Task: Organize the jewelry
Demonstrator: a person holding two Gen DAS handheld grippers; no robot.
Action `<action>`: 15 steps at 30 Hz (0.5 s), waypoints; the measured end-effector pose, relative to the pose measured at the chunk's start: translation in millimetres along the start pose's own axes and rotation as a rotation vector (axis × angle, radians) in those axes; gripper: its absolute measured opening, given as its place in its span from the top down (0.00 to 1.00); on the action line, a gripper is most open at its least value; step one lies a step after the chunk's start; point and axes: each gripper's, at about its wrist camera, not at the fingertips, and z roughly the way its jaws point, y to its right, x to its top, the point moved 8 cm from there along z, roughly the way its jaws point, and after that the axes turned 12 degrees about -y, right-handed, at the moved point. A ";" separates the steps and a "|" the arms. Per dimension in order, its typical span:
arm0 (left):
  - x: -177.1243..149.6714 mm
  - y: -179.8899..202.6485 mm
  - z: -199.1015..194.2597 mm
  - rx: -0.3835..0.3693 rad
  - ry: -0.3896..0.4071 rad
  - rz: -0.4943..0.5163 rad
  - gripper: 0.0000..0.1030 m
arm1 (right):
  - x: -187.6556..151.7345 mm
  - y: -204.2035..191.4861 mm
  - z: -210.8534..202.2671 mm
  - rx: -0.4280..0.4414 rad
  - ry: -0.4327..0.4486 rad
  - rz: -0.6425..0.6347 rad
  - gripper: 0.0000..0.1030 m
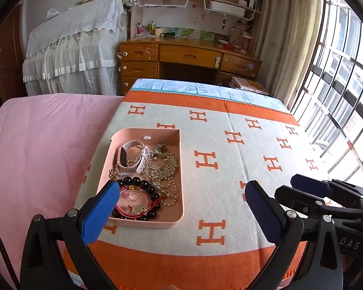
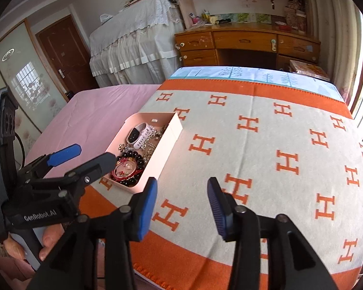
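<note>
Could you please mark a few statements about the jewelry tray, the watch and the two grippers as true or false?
1. The pink tray sits on the blanket with orange H letters. True.
2. The watch lies on the blanket outside the tray. False: it lies inside the tray, toward the far end.
3. The left gripper is open and holds nothing. True.
4. The right gripper is shut on a necklace. False: it is open and empty, above bare blanket to the right of the tray.
5. The black bead bracelet lies at the near end of the tray. True.
6. The tray is empty. False: it holds the watch, bracelets and tangled chains.
</note>
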 end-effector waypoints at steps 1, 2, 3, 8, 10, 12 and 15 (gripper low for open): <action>0.8 5.9 -3.2 0.011 0.006 0.011 0.01 | 0.1 3.3 -6.7 -0.004 0.015 0.011 0.53; 1.6 10.8 -6.6 0.021 0.010 0.017 0.01 | -0.6 5.4 -13.3 -0.011 0.029 0.018 0.53; 2.4 15.3 -9.8 0.027 0.014 0.021 0.01 | -1.0 7.7 -20.2 -0.024 0.044 0.025 0.53; 6.5 32.5 -25.0 0.045 0.039 0.029 0.01 | -1.8 16.9 -50.9 -0.072 0.117 0.064 0.47; 7.9 37.0 -29.4 0.057 0.043 0.024 0.01 | -1.8 20.2 -60.7 -0.099 0.145 0.080 0.44; 9.1 41.7 -33.3 0.071 0.051 0.022 0.01 | -2.4 22.9 -67.8 -0.124 0.169 0.092 0.43; 10.9 47.1 -37.5 0.111 0.069 0.027 0.01 | -3.1 26.1 -74.1 -0.144 0.194 0.102 0.43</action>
